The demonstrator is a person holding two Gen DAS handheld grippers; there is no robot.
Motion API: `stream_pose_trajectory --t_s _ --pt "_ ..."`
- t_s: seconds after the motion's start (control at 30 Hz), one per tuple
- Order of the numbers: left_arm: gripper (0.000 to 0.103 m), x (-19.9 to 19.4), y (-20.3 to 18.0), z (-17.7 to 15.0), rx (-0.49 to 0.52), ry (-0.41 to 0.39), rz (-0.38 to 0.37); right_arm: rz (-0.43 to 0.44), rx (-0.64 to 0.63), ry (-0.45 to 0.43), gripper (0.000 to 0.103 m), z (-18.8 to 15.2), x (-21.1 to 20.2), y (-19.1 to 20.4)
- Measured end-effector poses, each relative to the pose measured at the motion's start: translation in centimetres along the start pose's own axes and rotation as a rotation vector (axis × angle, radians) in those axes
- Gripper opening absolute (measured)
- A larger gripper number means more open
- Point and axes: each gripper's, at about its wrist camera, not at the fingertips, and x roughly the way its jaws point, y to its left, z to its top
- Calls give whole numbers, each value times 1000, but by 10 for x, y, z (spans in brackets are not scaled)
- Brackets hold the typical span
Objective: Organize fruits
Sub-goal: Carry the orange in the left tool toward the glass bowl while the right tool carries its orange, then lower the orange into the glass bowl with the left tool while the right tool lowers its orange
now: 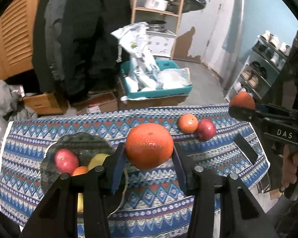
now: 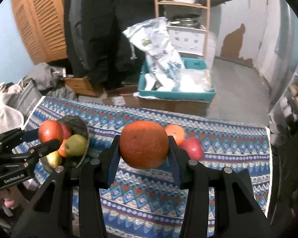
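Note:
My left gripper (image 1: 149,150) is shut on an orange (image 1: 149,145), held above the patterned cloth just right of a dark plate (image 1: 79,138). The plate holds a red apple (image 1: 66,161), a small orange (image 1: 79,171) and a yellow-green fruit (image 1: 98,158). My right gripper (image 2: 144,148) is shut on another orange (image 2: 144,144), held above the cloth. Behind it, a small orange (image 2: 175,133) and a red apple (image 2: 192,147) lie on the cloth. In the right wrist view the left gripper (image 2: 47,136) with its orange (image 2: 49,132) hangs by the plate (image 2: 77,122).
The table has a blue patterned cloth (image 1: 149,204). Beyond its far edge are cardboard boxes, a teal bin (image 1: 157,93) with white bags, hanging dark coats (image 1: 81,39), a wooden shelf with pots and a shoe rack (image 1: 262,67) on the right.

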Motion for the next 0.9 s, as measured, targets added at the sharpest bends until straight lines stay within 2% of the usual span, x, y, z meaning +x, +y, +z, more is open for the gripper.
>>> stream_pose_trajectory --t_s 0.4,0.9 --pt "47 -10 66 -19 -97 11 73 93 -95 44 44 19 37 71" --pt "47 -3 138 -52 -214 71 149 179 -173 160 44 12 95 140"
